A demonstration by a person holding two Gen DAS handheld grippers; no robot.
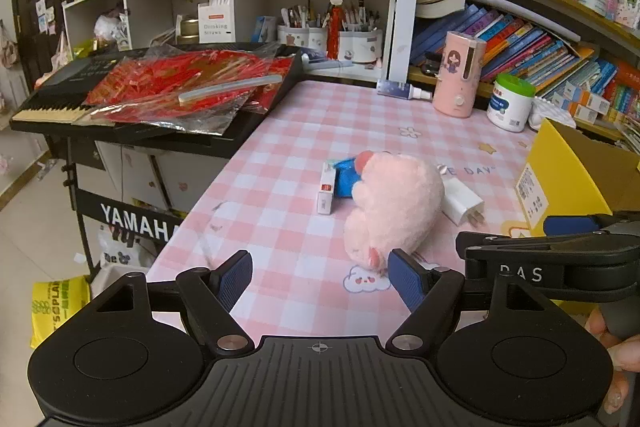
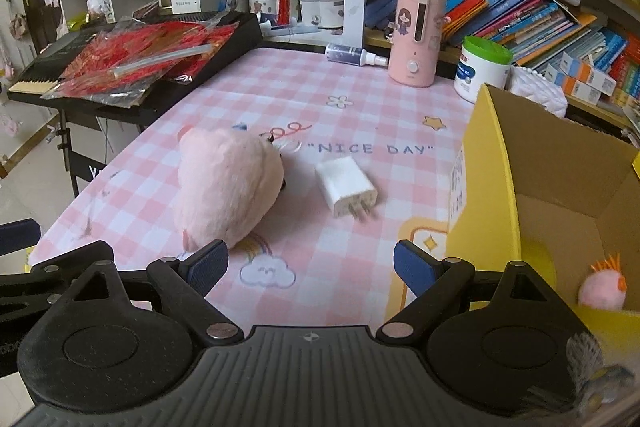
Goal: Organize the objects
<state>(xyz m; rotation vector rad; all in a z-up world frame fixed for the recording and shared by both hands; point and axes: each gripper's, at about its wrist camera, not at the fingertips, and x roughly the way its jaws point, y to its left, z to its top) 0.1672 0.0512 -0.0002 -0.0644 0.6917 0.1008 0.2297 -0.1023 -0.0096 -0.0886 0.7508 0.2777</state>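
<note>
Behind pink plush point(image 1: 394, 205), blue item point(image 1: 346, 179) half hidden; left tongs point(image 1: 320, 281), right tongs point(image 2: 310, 267) spread, empty

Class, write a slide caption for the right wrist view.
Open right gripper faces pink plush, white charger and yellow box.

Fluffy plush toy point(image 2: 226, 187) — glossy plastic charger point(image 2: 346, 187)

Table point(image 2: 320, 95) holds plush point(image 2: 226, 187), charger point(image 2: 346, 189) (white).
</note>
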